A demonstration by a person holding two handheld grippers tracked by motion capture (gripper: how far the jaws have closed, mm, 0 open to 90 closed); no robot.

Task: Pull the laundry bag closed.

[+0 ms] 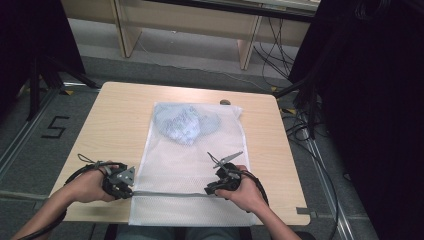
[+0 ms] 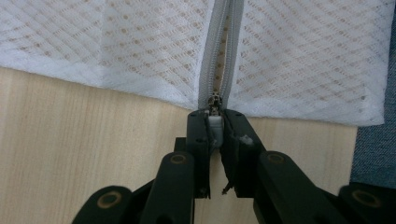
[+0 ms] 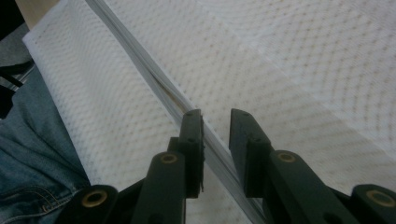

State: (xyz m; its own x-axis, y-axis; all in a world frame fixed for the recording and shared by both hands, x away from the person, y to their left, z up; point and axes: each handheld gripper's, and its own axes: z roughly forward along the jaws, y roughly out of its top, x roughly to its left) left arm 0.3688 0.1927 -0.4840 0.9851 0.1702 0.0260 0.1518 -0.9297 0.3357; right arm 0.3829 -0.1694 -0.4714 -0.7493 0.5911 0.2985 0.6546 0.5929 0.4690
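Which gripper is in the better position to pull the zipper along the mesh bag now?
The left. The left gripper is shut on the zipper pull at the bag's edge. The right gripper straddles the zipper with jaws apart, so it probably suits steadying the bag.

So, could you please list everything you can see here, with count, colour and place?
Mesh laundry bag: one, white, flat on the table, near edge overhanging.
Zipper: one, grey, across the bag's near end, partly open.
Zipper pull: one, grey, at the bag's left edge.
Garment: one, pale blue, inside the bag's far end.
Table: one, light wood.
Left claw: black, shut on the zipper pull.
Right claw: black, jaws apart astride the zipper.
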